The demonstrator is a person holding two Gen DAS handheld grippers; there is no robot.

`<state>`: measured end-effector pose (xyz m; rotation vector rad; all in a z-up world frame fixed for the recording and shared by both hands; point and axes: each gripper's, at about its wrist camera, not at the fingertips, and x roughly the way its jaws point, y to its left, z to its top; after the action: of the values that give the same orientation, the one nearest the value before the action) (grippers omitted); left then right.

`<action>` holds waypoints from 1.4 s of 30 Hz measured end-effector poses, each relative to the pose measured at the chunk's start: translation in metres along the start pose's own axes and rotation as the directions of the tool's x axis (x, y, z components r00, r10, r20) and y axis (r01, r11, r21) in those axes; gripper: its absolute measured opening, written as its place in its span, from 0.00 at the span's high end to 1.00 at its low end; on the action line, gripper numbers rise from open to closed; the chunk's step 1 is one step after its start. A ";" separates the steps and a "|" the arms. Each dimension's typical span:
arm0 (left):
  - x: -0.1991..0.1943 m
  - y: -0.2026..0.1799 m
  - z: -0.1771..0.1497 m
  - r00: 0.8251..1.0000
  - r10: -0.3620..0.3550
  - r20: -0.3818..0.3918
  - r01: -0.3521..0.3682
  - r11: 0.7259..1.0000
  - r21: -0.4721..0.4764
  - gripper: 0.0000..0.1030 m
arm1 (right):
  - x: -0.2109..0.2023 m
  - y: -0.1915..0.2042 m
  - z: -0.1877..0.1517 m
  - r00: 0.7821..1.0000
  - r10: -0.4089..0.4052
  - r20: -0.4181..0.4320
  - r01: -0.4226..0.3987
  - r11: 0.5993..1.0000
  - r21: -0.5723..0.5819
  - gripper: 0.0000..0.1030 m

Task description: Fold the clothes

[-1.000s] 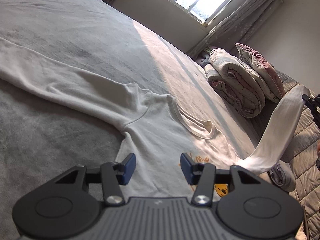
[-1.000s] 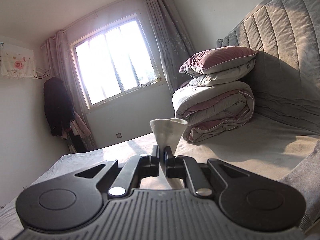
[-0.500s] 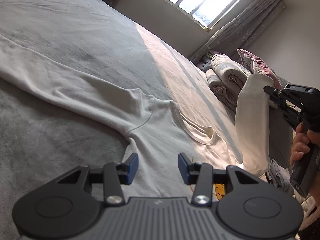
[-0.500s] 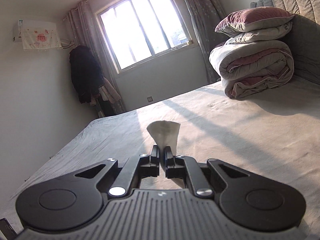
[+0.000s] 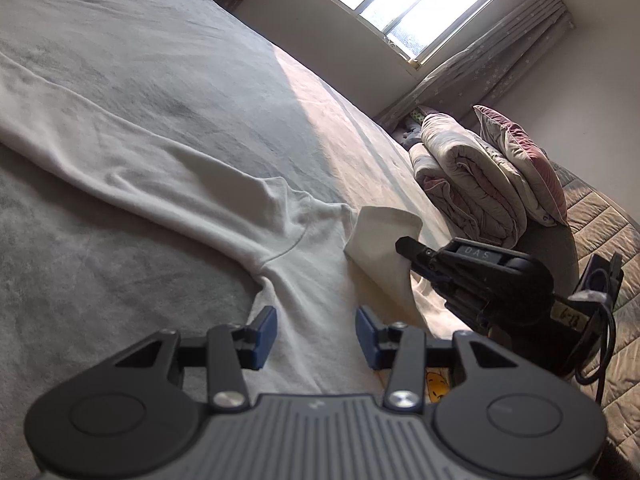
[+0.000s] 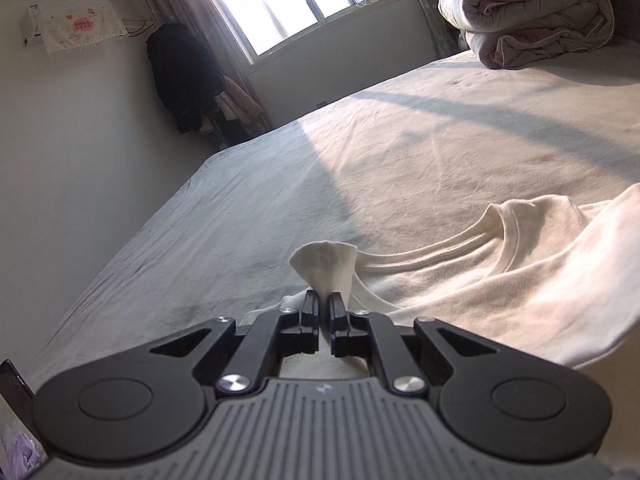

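Note:
A white long-sleeved shirt (image 5: 192, 184) lies spread on the grey bed, one sleeve stretched out to the left. My left gripper (image 5: 316, 332) hovers open just above the shirt's chest, with nothing between its blue pads (image 5: 266, 330). My right gripper (image 6: 324, 308) is shut on the cuff of the other sleeve (image 6: 326, 262), which sticks up past the jaws. In the left wrist view this right gripper (image 5: 404, 246) carries the sleeve (image 5: 384, 240) over the shirt's body, close to the collar. The collar (image 6: 496, 236) shows in the right wrist view, just right of the held cuff.
A rolled duvet (image 5: 468, 188) and pillows (image 5: 524, 160) are stacked by the quilted headboard at the right. The grey bedsheet (image 5: 100, 280) runs wide to the left and far side. A window (image 6: 296, 0) and hanging dark clothes (image 6: 184, 76) stand beyond the bed.
My right gripper has swung the sleeve down and leftward from high by the pillows to low over the shirt's chest. My left gripper has narrowed slightly and stayed in place.

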<state>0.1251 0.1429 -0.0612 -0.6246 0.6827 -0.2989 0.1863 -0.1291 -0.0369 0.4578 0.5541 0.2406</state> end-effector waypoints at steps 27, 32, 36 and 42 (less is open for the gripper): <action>0.098 -0.020 0.016 0.999 0.014 -0.031 -0.019 0.984 -0.177 0.57 | -0.064 -0.154 -0.026 0.964 0.243 0.110 -0.265 0.813 0.519 0.42; 0.117 -0.020 0.015 1.000 -0.020 0.017 0.023 0.979 -0.202 0.91 | -0.079 -0.161 -0.031 0.956 0.245 0.161 -0.293 0.782 0.551 0.42; 0.105 -0.028 0.014 0.987 -0.006 0.160 0.032 0.987 -0.160 0.94 | -0.083 -0.169 -0.033 0.950 0.237 0.205 -0.313 0.752 0.580 0.42; 0.084 -0.021 0.015 0.946 0.027 0.324 0.022 0.989 -0.147 0.94 | -0.082 -0.194 -0.033 0.931 0.210 0.298 -0.359 0.666 0.654 0.42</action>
<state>0.1964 0.0953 -0.0805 -0.7950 0.3884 -0.1371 0.1192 -0.3149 -0.1175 1.3187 0.3539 0.2781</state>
